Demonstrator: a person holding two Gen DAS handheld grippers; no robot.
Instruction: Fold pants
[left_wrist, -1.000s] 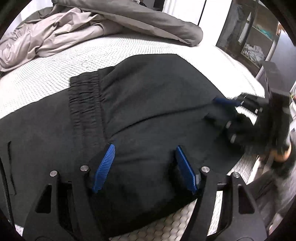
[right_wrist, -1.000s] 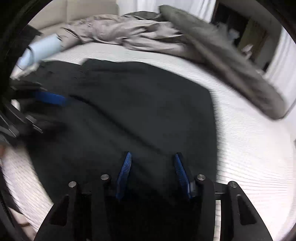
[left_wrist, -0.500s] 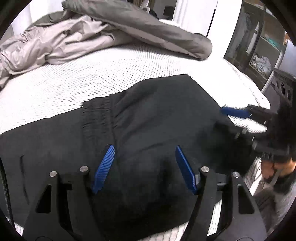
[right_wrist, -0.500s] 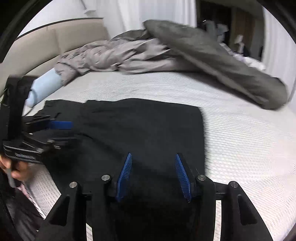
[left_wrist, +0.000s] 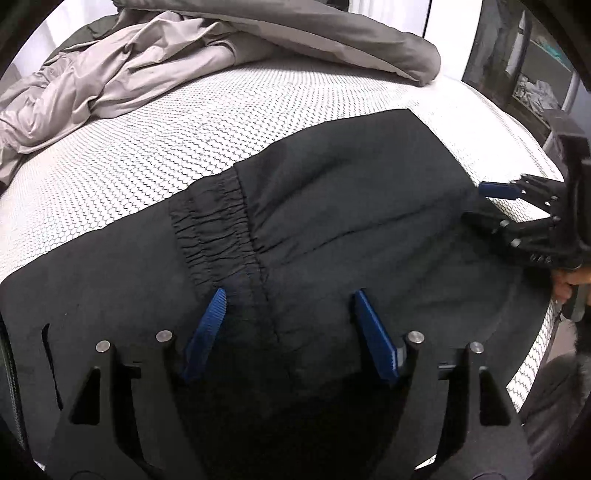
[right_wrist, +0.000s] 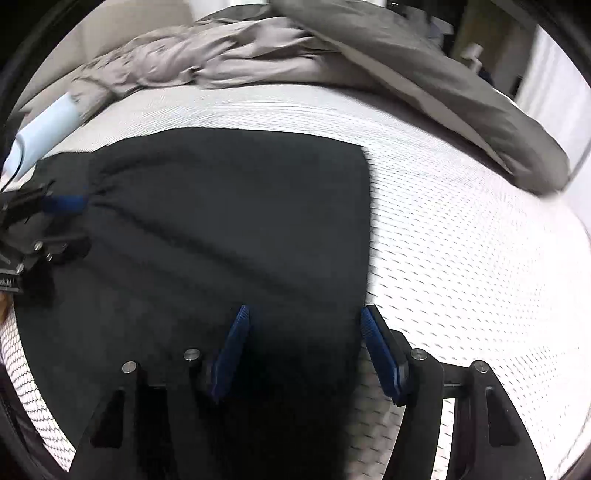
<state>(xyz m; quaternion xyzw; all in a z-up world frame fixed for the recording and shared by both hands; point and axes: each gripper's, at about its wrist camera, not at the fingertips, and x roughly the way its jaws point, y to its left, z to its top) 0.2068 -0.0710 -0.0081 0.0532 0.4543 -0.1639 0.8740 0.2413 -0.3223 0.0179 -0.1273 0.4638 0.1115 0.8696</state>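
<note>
The left gripper (left_wrist: 288, 317) hangs over the black pants (left_wrist: 351, 206) with its blue pads spread apart, and its jaws have just been opening a little further; cloth lies under the gap but neither pad presses on it. The right gripper (right_wrist: 303, 339) is likewise spread, its jaws having just been opening, with the right-hand edge of the pants running beneath the gap and nothing pinched. In the left wrist view the right gripper (left_wrist: 495, 206) shows at the far right edge of the garment, a hand (left_wrist: 570, 282) behind it. The pants lie flat on the white mattress (left_wrist: 155, 147), folded over so that the gathered elastic waistband (left_wrist: 214, 229) sits near the middle of the dark cloth, just ahead of the left pads. The far edge of the pants is straight and ends in a clean corner toward the right. Beyond it runs a broad bare strip of mattress, then a crumpled grey duvet (left_wrist: 147, 62) heaped along the far side. To the right of the pants, in the right wrist view, the mattress (right_wrist: 461, 240) is open up to its edge. A dark shelf unit (left_wrist: 528, 66) off the bed's corner holds some pale, bundled items too blurred to tell. A light blue roll (right_wrist: 44, 125) lies at the far left.
</note>
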